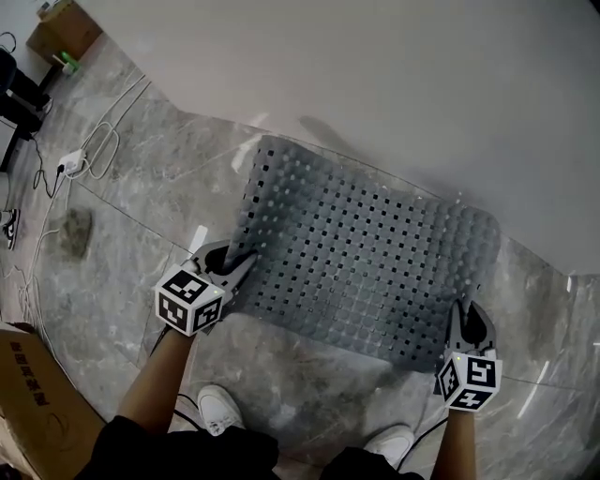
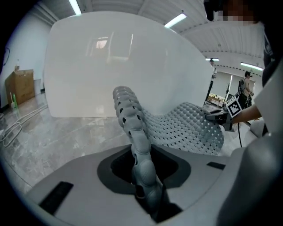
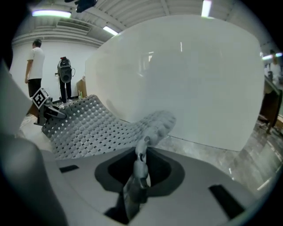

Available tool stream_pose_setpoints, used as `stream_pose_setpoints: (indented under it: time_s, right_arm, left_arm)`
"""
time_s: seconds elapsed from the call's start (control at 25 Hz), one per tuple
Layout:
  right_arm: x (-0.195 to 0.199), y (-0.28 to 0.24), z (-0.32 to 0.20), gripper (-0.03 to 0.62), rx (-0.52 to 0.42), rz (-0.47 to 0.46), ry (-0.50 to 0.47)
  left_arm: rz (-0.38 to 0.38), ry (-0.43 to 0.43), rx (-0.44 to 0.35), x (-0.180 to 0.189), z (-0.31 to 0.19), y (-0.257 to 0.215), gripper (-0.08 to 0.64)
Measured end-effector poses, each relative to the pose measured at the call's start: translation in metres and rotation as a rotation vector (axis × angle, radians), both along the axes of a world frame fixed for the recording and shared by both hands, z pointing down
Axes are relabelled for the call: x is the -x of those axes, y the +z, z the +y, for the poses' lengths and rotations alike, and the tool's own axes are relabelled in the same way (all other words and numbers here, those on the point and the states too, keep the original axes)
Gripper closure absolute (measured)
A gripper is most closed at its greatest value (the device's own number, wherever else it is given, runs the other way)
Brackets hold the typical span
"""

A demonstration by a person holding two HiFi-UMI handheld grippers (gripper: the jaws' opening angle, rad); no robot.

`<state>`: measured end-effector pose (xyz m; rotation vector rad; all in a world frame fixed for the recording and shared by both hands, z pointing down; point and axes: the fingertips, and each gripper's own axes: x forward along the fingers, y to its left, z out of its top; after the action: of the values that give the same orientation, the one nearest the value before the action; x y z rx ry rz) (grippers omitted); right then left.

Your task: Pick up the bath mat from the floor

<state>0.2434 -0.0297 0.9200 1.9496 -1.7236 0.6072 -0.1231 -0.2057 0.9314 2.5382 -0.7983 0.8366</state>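
The grey perforated bath mat [image 1: 366,262] lies spread on the marble floor in front of the white tub [image 1: 375,84]. My left gripper [image 1: 236,270] is shut on its near left corner, and my right gripper [image 1: 466,328] is shut on its near right corner. In the left gripper view the mat's edge [image 2: 135,128] runs up from between the jaws of the left gripper [image 2: 143,176]. The right gripper view shows the mat [image 3: 97,128] pinched in the right gripper [image 3: 140,165]. Both held corners are raised and the mat sags between them.
A cardboard box [image 1: 37,403] stands at the near left, another box [image 1: 61,28] at the far left. A power strip with cables [image 1: 70,164] and a grey patch [image 1: 75,230] lie on the floor to the left. White shoes [image 1: 220,408] stand below the mat. A person [image 3: 34,66] stands far off.
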Motion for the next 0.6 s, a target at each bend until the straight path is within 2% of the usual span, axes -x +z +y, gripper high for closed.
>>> stream_pose_setpoints:
  time_s: [0.24, 0.4, 0.6]
  right_arm:
    - [0.005, -0.042, -0.012, 0.514, -0.101, 0.0, -0.002]
    - [0.007, -0.112, -0.024, 0.515, -0.145, 0.014, 0.013]
    - [0.015, -0.204, -0.006, 0.515, -0.152, 0.024, 0.014]
  left_arm:
    - [0.063, -0.021, -0.084, -0.008, -0.008, -0.05, 0.463]
    - [0.116, -0.06, -0.116, -0.018, -0.012, -0.12, 0.466]
    - [0.133, -0.063, -0.115, -0.025, 0.01, -0.207, 0.471]
